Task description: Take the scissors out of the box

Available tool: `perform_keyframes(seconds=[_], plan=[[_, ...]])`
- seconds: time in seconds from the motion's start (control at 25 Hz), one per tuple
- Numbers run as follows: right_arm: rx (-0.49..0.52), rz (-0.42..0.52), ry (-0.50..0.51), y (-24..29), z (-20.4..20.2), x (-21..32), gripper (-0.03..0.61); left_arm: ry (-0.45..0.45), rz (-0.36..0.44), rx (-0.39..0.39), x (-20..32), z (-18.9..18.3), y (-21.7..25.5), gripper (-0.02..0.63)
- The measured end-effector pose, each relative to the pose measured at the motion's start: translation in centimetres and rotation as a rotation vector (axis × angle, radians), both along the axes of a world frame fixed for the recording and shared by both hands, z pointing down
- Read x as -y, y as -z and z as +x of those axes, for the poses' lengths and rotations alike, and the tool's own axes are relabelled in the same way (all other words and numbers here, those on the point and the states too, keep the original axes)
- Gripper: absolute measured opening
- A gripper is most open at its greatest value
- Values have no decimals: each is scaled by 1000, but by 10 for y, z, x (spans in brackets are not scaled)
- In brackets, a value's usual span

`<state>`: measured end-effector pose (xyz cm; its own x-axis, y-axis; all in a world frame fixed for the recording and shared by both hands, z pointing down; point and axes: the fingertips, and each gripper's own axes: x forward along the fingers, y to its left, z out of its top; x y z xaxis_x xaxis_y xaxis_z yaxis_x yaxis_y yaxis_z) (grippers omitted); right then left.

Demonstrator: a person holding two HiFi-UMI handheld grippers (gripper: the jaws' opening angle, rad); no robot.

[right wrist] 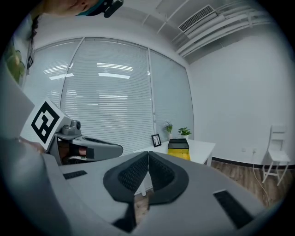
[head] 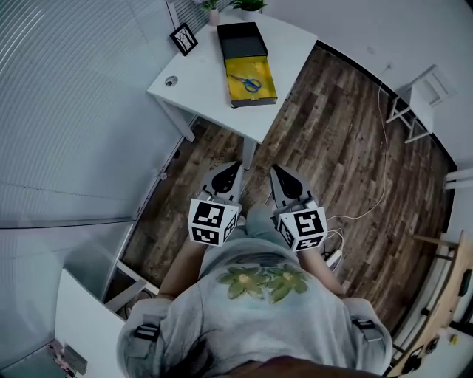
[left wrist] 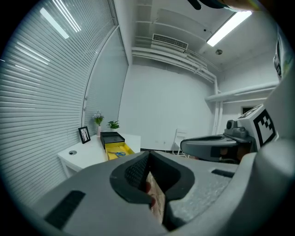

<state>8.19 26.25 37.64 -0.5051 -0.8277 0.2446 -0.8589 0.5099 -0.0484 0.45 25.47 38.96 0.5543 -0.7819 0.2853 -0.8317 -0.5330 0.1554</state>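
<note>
The person is holding the left gripper (head: 230, 171) and right gripper (head: 281, 177) close to the body, each with jaws pressed together on nothing. Ahead, bare floor (head: 325, 133) is leaving free room up to the table (head: 196, 85), where the scissors (head: 246, 81) are lying in the open yellow box (head: 255, 102). Reaching in with shut jaws is likely risking a shove that sends the box toward the table edge just beside it

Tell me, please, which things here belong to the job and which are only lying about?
For the job: scissors; the open yellow-lined box holding them; left gripper and right gripper, both shut and empty, well short of the table.
Just lying about: picture frame; potted plant; white chair.
</note>
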Motion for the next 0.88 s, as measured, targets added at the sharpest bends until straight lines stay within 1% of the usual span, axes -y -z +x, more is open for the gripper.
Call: perform_keyframes(seconds=[0.24, 0.44, 0.56, 0.76, 0.88], plan=[[-22, -23, 20, -9, -11, 30, 8, -6, -26, -6, 24, -10, -10, 6], [-33, -71, 50, -22, -21, 53, 8, -4, -41, 6, 49, -25, -16, 7], [-25, -93, 68, -25, -29, 77, 8, 8, -40, 7, 71, -37, -13, 7], [-29, -97, 96, -27, -49, 121, 8, 40, -57, 21, 107, -62, -16, 6], [-32, -101, 110, -25, -63, 147, 8, 29, -73, 27, 129, -71, -17, 6]])
